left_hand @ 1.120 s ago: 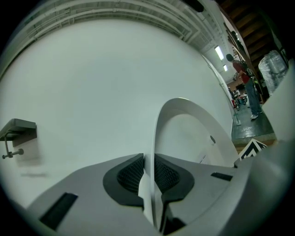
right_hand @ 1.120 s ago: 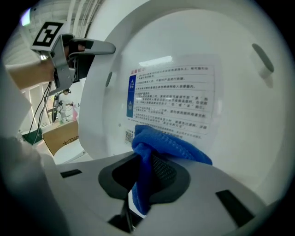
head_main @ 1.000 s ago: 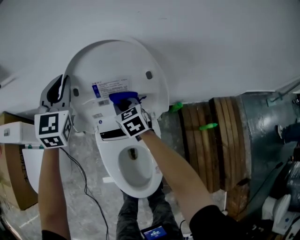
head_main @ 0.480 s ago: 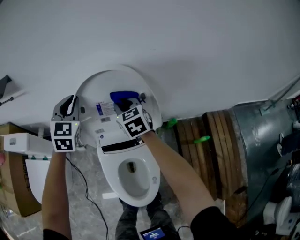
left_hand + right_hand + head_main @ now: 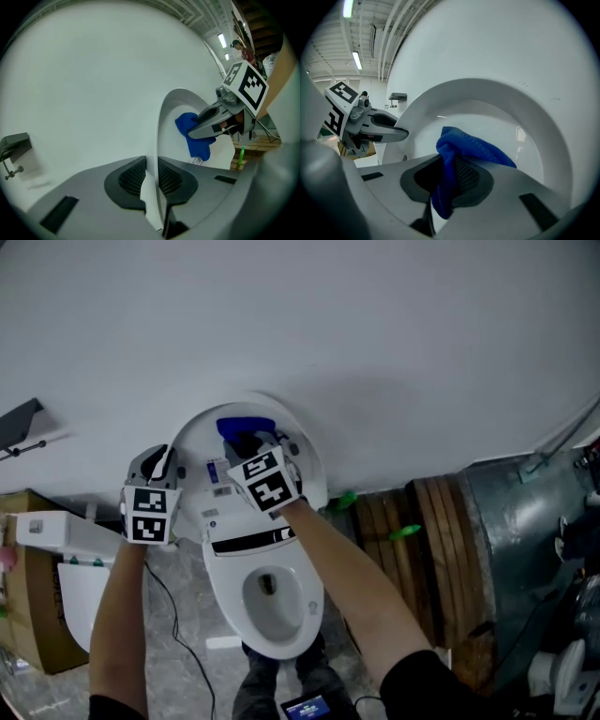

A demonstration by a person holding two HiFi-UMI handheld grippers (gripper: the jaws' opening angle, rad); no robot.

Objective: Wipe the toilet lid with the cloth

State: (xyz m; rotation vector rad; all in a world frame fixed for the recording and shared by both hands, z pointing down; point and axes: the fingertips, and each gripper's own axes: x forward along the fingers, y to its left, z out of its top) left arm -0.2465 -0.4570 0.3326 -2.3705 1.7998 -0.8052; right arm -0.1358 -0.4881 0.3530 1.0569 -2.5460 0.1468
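White wall [image 5: 394,343] backs toilet lid [image 5: 195,439]; right gripper [image 5: 254,450] half hides cloth [image 5: 240,427].

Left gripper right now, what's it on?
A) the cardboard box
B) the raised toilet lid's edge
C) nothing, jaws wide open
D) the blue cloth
B: in the left gripper view the left gripper has its jaws pinched on the thin edge of the toilet lid, while the blue cloth sits in the right gripper.
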